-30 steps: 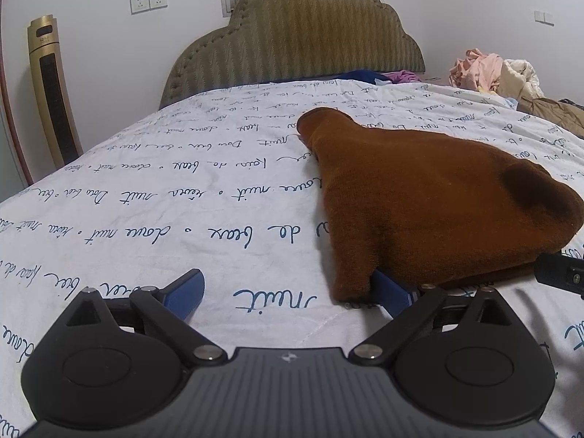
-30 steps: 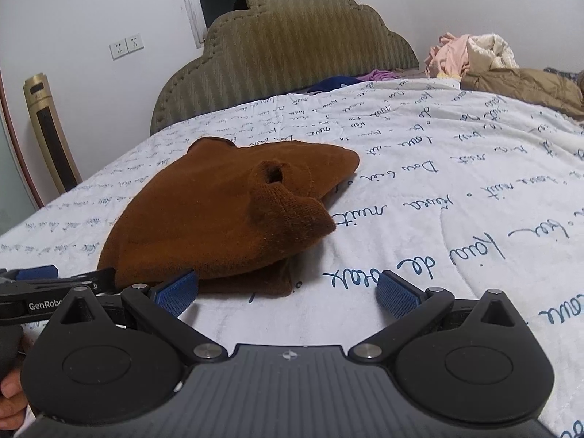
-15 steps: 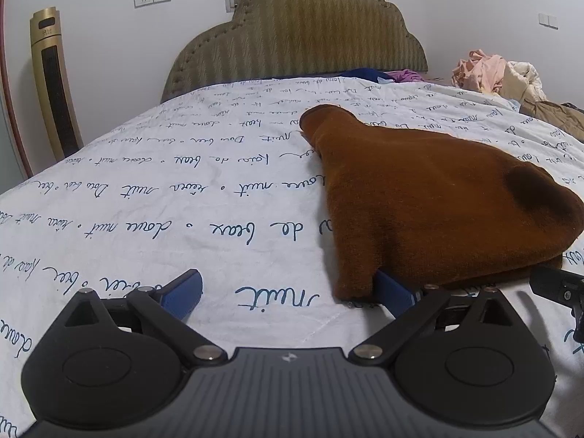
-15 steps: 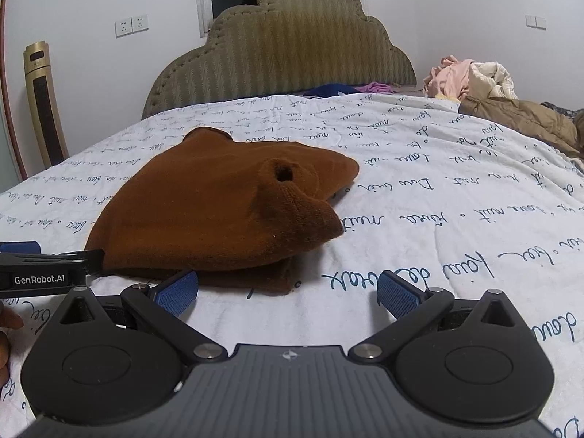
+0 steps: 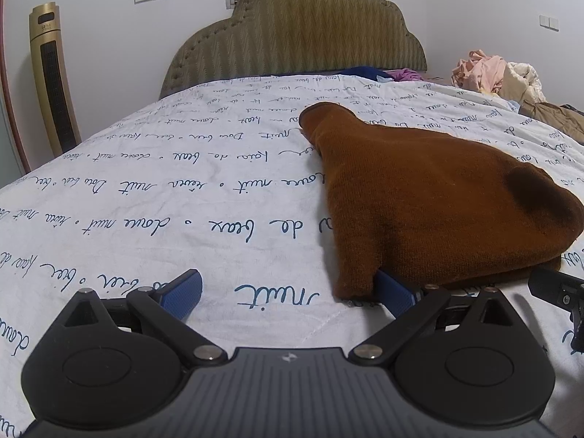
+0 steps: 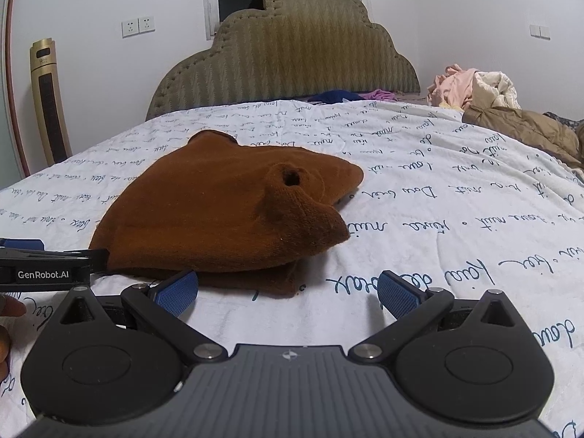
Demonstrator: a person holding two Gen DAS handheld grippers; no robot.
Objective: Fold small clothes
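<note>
- A brown knitted garment [image 6: 219, 215], lying partly folded on a white bedspread [image 5: 146, 200] printed with blue script, stretches away from both tools toward the padded headboard [image 5: 310, 36]
- The left gripper [image 5: 288, 292] sits spread wide at the garment's near left corner; its right pad touches the hem, which drapes over the pad's tip, while the other pad rests on bare cover
- The right gripper [image 6: 288, 292] is likewise spread, just short of the near edge, its left pad beside the hem and its right pad over open bedspread
- Seen from the left tool the garment lies ahead and to the right; from the right tool, ahead and to the left, so it sits between them, the left tool judged closer to cloth
- The garment's underside layers and far edge are hard to make out; a dark round opening [image 6: 290, 179] shows on top, sleeve or neck unclear
- A clothes pile [image 6: 474, 87] lies well apart at the far right, and part of a hand [image 6: 7, 314] is cut off at the right view's edge
</note>
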